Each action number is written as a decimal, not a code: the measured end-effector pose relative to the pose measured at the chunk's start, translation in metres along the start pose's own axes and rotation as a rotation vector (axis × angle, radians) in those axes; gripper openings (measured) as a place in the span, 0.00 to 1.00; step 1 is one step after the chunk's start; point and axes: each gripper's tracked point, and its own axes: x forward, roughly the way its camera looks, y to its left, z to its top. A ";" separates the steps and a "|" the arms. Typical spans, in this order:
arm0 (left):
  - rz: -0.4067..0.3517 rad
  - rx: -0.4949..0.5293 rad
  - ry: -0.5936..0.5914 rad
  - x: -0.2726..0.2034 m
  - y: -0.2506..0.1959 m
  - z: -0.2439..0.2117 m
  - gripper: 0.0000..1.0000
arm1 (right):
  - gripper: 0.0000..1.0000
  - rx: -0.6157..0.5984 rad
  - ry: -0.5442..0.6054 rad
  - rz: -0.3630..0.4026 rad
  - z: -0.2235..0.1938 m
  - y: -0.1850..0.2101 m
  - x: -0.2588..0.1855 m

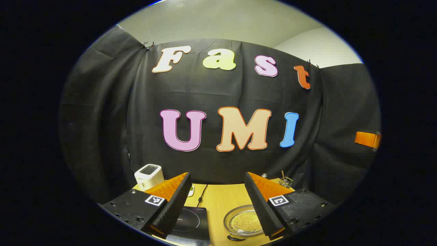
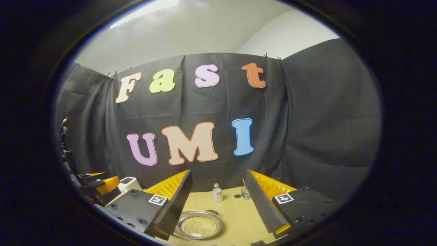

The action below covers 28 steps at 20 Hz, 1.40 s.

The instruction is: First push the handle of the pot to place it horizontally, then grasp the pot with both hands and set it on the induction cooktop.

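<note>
both grippers are held above the near edge of the wooden table [image 1: 218,201], their fingers spread wide with nothing between them. in the left gripper view, the left gripper [image 1: 218,205] frames the black induction cooktop [image 1: 193,222] on the left and the pot [image 1: 243,222] just right of it, a lidded pan with pale beads inside and a small dark handle [image 1: 235,238] at its near side. a white toaster [image 1: 149,176] stands at the far left. in the right gripper view, the right gripper [image 2: 218,205] looks down on the pot, with a small bottle [image 2: 217,192] farther back.
</note>
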 end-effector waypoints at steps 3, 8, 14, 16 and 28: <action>0.008 0.003 0.002 0.000 -0.002 -0.001 0.95 | 0.93 0.007 0.004 0.015 0.000 -0.003 0.003; 0.031 0.033 -0.011 -0.004 -0.007 0.005 0.92 | 0.93 0.016 0.014 0.051 -0.003 -0.007 0.013; 0.072 0.040 -0.023 -0.008 -0.021 0.006 0.91 | 0.93 0.022 0.029 0.097 -0.006 -0.018 0.027; 0.085 0.043 -0.015 -0.011 -0.025 0.002 0.92 | 0.93 0.030 0.036 0.110 -0.008 -0.024 0.032; 0.259 -0.017 -0.012 -0.057 -0.016 -0.012 0.91 | 0.55 0.081 0.111 0.210 -0.048 -0.042 0.049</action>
